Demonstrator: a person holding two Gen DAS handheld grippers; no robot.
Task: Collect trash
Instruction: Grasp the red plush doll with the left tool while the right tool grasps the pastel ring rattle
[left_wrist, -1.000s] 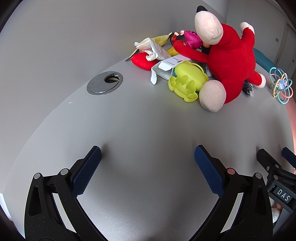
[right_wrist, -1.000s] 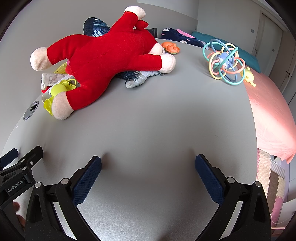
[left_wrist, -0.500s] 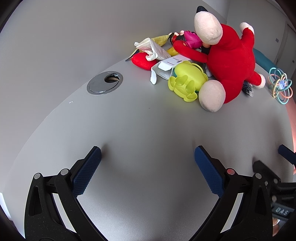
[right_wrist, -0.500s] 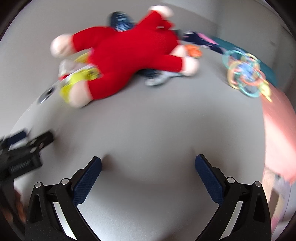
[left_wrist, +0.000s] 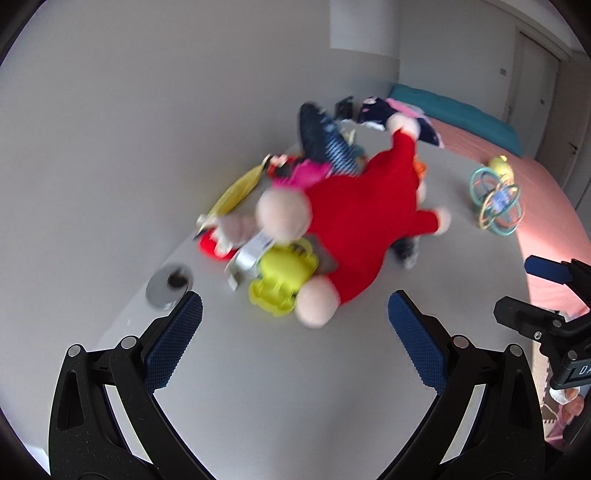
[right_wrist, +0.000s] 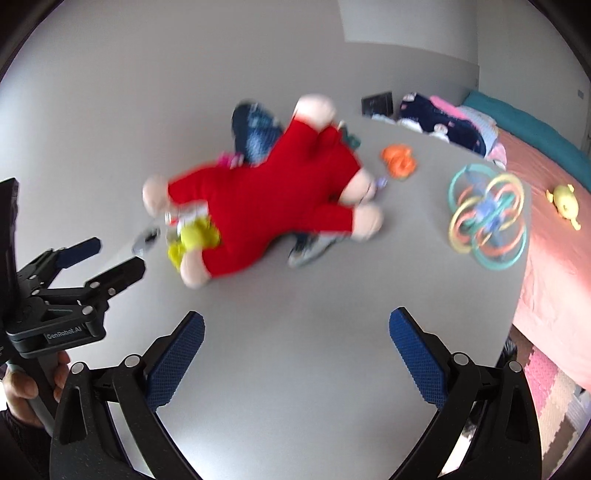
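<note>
I find the grey tabletop (left_wrist: 295, 398) bare beneath both tools. Ahead of my left gripper (left_wrist: 293, 334) a large red plush toy (left_wrist: 354, 221) lies over a lime plastic toy (left_wrist: 282, 277), with crumpled white wrapper trash (left_wrist: 251, 254) just left of it, uncollected. My right gripper (right_wrist: 295, 343) hangs farther off. Both are spread and empty. Compared with a second ago, both have risen and tilted; the pile looks smaller and blurred.

Both grippers, left (left_wrist: 291, 332) & right (right_wrist: 293, 343), lifted up off table (right_wrist: 295, 314); toy pile now farther, more room in view.
</note>
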